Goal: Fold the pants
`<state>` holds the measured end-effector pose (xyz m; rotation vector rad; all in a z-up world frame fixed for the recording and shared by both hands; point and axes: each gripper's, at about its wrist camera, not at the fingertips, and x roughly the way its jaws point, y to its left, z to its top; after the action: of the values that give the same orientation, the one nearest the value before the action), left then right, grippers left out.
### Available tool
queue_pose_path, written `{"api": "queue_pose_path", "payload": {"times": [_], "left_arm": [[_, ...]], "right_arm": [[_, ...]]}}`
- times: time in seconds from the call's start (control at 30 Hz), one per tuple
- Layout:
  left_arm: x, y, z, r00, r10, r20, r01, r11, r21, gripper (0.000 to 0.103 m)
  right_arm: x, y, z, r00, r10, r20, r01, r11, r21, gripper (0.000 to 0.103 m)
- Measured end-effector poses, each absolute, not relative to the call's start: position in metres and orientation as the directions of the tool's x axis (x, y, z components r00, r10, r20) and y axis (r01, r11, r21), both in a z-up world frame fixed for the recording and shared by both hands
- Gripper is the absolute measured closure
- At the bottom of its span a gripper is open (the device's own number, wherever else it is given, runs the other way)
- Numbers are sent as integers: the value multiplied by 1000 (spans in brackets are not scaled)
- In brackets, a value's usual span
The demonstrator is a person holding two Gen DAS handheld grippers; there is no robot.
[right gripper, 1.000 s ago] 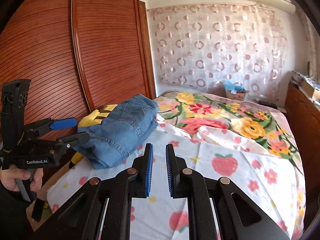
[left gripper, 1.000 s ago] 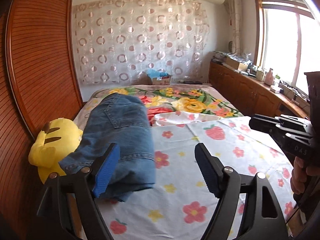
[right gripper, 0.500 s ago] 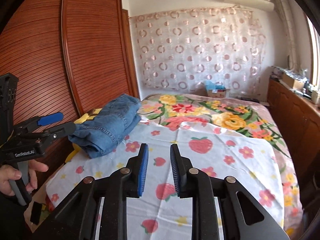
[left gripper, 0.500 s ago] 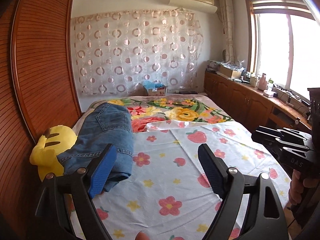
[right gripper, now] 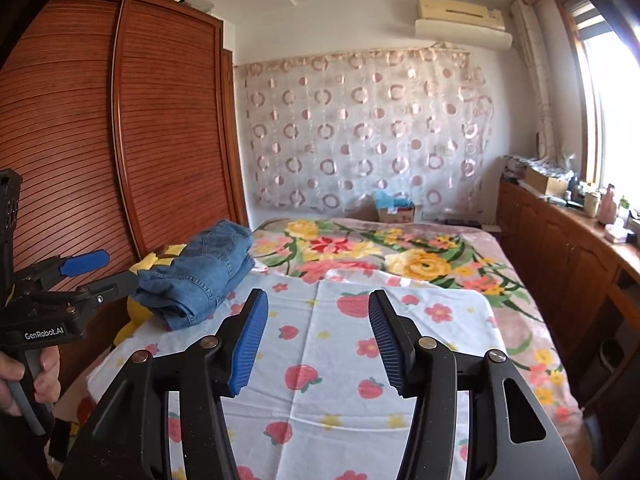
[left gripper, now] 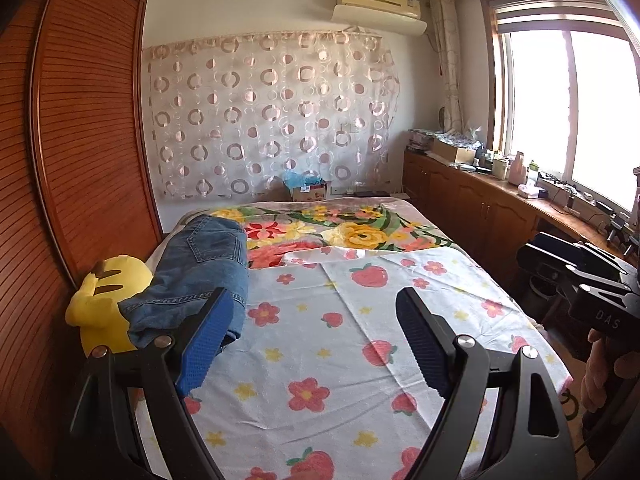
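Folded blue denim pants point(left gripper: 200, 272) lie at the bed's left edge, partly resting on a yellow plush toy; the right wrist view shows the pants point(right gripper: 204, 272) as a stacked bundle. My left gripper point(left gripper: 312, 336) hangs open over the strawberry sheet, short of the pants, nothing between its blue pads. My right gripper point(right gripper: 316, 338) hovers over the sheet's middle with its jaws opening and nothing between them. Each gripper shows at the edge of the other's view: the left gripper point(right gripper: 86, 276) beside the pants, the right gripper's body point(left gripper: 576, 276) at the bed's right side.
A yellow plush toy point(left gripper: 108, 300) sits against the wooden wardrobe point(left gripper: 80, 160) on the left. A strawberry-print sheet point(left gripper: 360, 344) covers the near bed, a floral blanket point(left gripper: 352, 232) the far part. Low wooden cabinets point(left gripper: 480, 204) with clutter run under the window on the right.
Both grippers have pulled back from the bed, so the pants look smaller and farther. The right gripper's jaws have gone from nearly shut to wide apart. The pants have stayed in place.
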<state>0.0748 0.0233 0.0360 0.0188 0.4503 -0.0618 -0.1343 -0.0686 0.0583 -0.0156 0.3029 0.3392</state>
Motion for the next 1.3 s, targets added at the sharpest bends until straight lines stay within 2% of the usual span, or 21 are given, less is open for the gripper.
{"api": "queue_pose_path", "payload": {"times": [0.07,0.17,1.3], "left_arm": [[71,19,37,902,-50,-430,62,998,14,19],[67,14,39,904,-53,-423,67,998,18,19],[59,6,38,899,-47,-435,56,998,10,19]], "right_arm": [[-137,-73,56,908,306,-285,-310,950,34,40],[-148,-74,54,920,278,-275,-282,959,27,38],[-152,-84,45,925,279,-259,-278,960,44,37]]}}
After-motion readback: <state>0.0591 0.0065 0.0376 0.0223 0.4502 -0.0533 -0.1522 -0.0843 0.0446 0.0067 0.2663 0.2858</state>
